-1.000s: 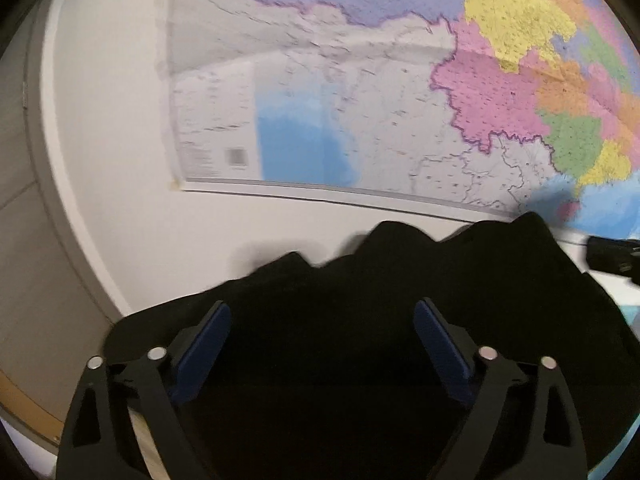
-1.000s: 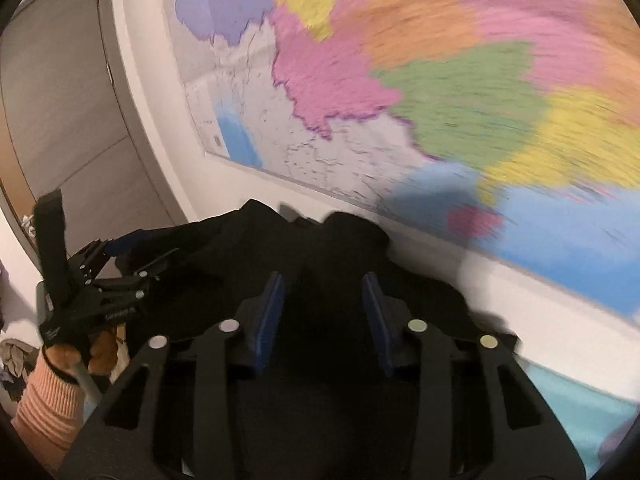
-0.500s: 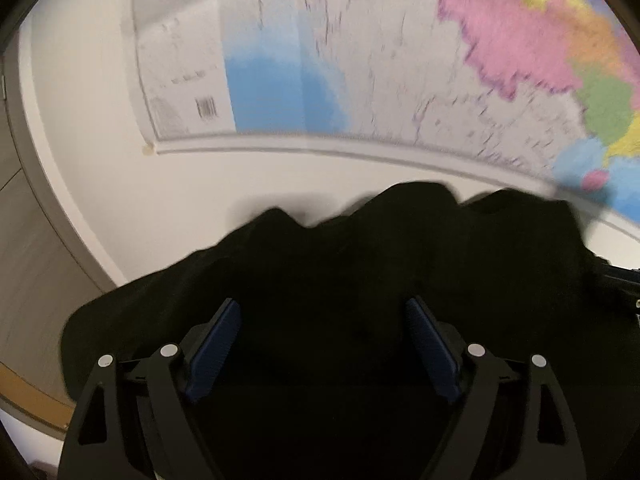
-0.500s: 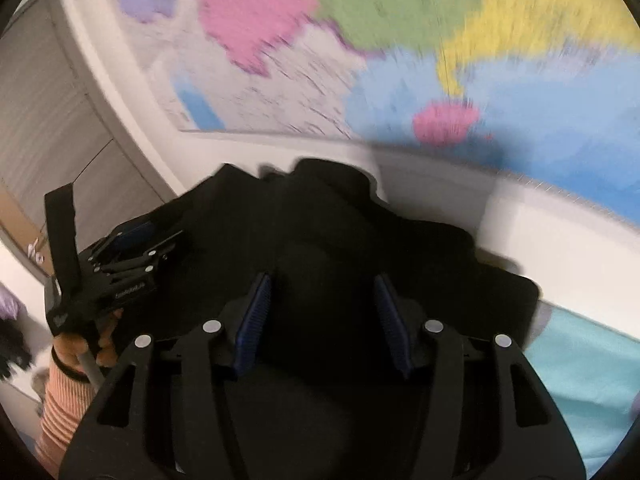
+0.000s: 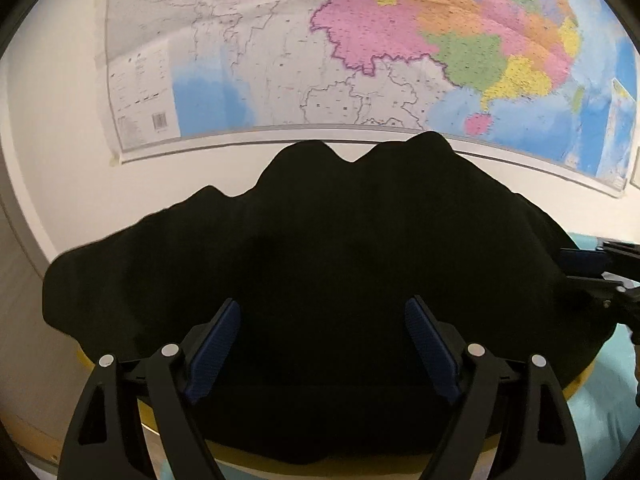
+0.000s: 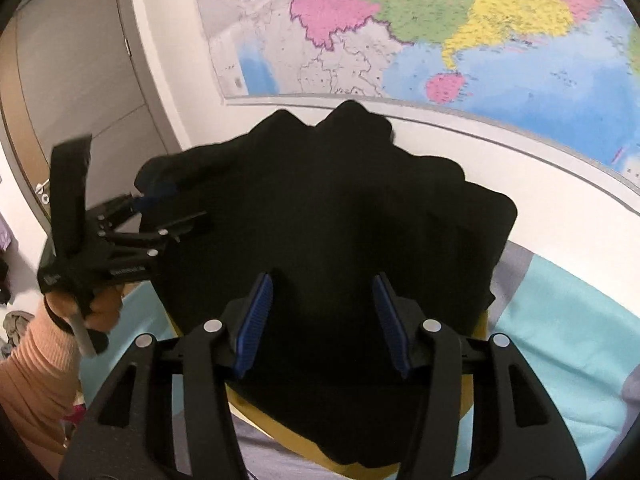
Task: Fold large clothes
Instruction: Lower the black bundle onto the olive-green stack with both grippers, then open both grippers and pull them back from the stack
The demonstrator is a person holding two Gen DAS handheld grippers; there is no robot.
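Observation:
A large black garment [image 5: 340, 240] lies bunched in a heap, its far edge rising in humps against the wall. In the left wrist view my left gripper [image 5: 322, 308] hangs just over the heap's near side. Its jaws stand wide apart and the pads do not press on the cloth. My right gripper [image 6: 323, 280] stands about half open above the same garment [image 6: 340, 200], and nothing is pinched between its blue pads. The right wrist view shows the left gripper [image 6: 180, 206] at the garment's left edge, in a hand with an orange sleeve. The right gripper's fingers [image 5: 588, 258] show at the garment's right edge.
A yellow layer [image 6: 280, 436] shows under the garment, on a teal and grey sheet [image 6: 560, 340]. A white wall with a big coloured map [image 5: 360, 60] stands close behind. A grey door [image 6: 80, 80] is at the left, with clothes on the floor [image 6: 12, 320].
The right gripper's jaws have widened since the earliest frame. Both grippers have sunk and shifted over the garment, which now fills more of each view. The left jaws stay wide.

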